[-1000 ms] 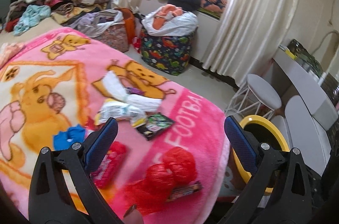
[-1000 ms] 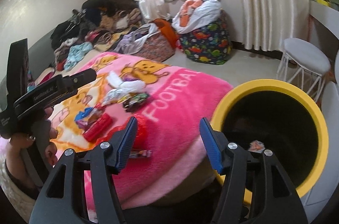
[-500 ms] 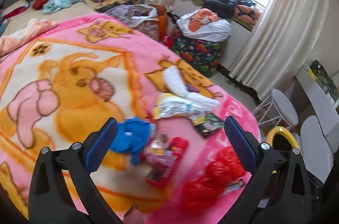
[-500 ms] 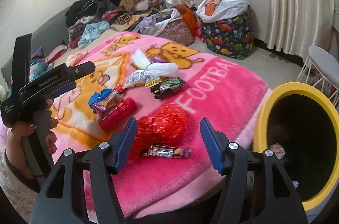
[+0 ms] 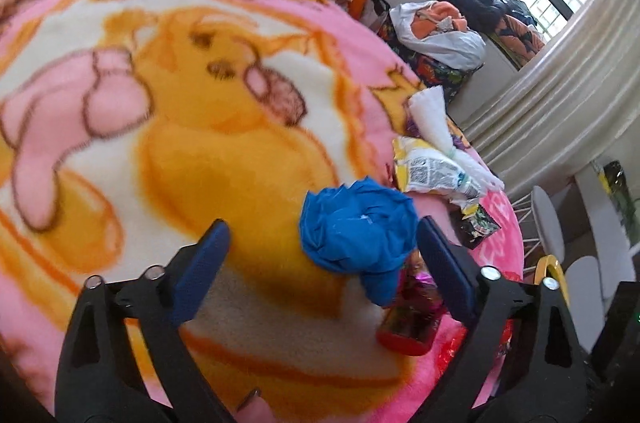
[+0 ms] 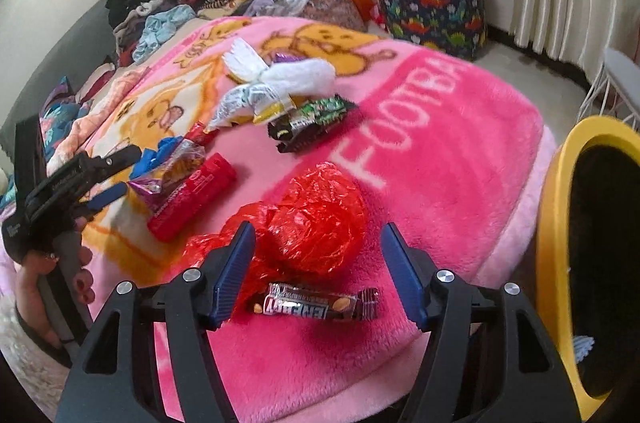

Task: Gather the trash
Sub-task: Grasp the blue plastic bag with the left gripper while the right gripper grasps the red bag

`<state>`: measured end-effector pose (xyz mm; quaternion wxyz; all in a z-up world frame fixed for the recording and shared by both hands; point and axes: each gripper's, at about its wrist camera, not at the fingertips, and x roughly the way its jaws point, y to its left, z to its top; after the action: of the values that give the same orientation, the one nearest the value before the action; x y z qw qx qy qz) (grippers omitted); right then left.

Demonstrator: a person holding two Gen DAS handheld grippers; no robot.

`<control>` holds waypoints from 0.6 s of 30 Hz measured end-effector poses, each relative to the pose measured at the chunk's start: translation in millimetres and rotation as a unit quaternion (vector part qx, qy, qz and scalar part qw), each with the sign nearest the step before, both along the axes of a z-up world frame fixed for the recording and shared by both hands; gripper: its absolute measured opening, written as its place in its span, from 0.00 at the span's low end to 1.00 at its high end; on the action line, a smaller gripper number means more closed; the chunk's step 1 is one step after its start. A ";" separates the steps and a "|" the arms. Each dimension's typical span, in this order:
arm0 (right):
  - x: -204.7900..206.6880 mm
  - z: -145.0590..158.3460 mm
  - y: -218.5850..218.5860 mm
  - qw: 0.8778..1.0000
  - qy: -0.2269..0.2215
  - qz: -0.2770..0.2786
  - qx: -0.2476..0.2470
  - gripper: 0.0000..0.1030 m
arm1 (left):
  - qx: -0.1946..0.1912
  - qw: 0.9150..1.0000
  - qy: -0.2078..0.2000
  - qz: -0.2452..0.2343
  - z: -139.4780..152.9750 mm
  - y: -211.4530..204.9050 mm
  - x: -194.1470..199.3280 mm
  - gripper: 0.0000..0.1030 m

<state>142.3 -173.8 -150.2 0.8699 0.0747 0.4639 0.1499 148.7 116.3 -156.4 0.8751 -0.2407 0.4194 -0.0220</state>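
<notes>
Closing a little now, my left gripper [image 5: 320, 255] has its blue pads apart with nothing pressed between them; the crumpled blue wrapper [image 5: 356, 227] lies on the blanket just inside the right-hand pad, not yet gripped. A second ago this gripper looked across the whole bed from higher up and its jaws were at their widest; since then I have dropped it and swung it in over the yellow bear print, so the blue piece now fills the gap. I judge that as the start of a pick.

My right gripper [image 6: 318, 263] is widening slightly, jaws apart and empty, and it has come down too: the red plastic bag [image 6: 316, 219] that sat well ahead a moment ago now bulges between the pads, with the chocolate bar [image 6: 316, 305] lying just below it. Either could be taken from here.

Beyond these, a red tube-shaped pack [image 6: 192, 197] lies beside a clear crinkled wrapper [image 6: 172, 171], then a dark green snack packet [image 6: 316, 115] and a white plastic bag [image 6: 280, 73] further up the pink blanket [image 6: 460, 183]. The yellow-rimmed bin [image 6: 552, 243] stands just off the bed's right edge, near enough for a short carry.

Writing: the blanket reads "FOOTBA", cut off at the fold. The bar's label is upside down to me and I cannot read it with confidence. The white packet shows a barcode [image 5: 420, 177] only.
</notes>
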 end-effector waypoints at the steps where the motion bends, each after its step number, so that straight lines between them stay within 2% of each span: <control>1: 2.8 -2.8 -0.7 1.000 0.007 0.000 0.003 0.61 | -0.005 1.000 0.003 -0.001 -2.8 -0.5 1.2 0.77; 4: 9.1 -10.2 -0.1 1.000 0.021 0.001 0.021 0.58 | -0.016 1.000 0.006 -0.001 -7.5 0.2 4.5 0.73; 7: 12.1 -10.2 5.8 0.999 0.024 0.020 0.035 0.43 | -0.015 1.000 0.009 0.000 -7.7 0.0 6.5 0.63; 10: 12.3 -5.4 10.8 0.999 0.014 0.034 0.034 0.34 | -0.014 1.000 0.013 -0.001 -5.1 0.5 6.2 0.53; 13: 10.0 -0.9 11.8 0.999 0.003 0.034 0.033 0.29 | -0.020 1.000 0.011 -0.011 -2.2 -0.8 3.9 0.30; 18: 6.6 9.7 8.9 0.999 -0.012 0.027 0.038 0.27 | -0.001 0.999 0.009 -0.033 3.7 -13.4 4.7 0.19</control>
<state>148.9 -164.9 -140.6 0.8676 0.0929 0.4492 0.1919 153.3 102.9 -152.7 0.8699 -0.2279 0.4348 -0.0491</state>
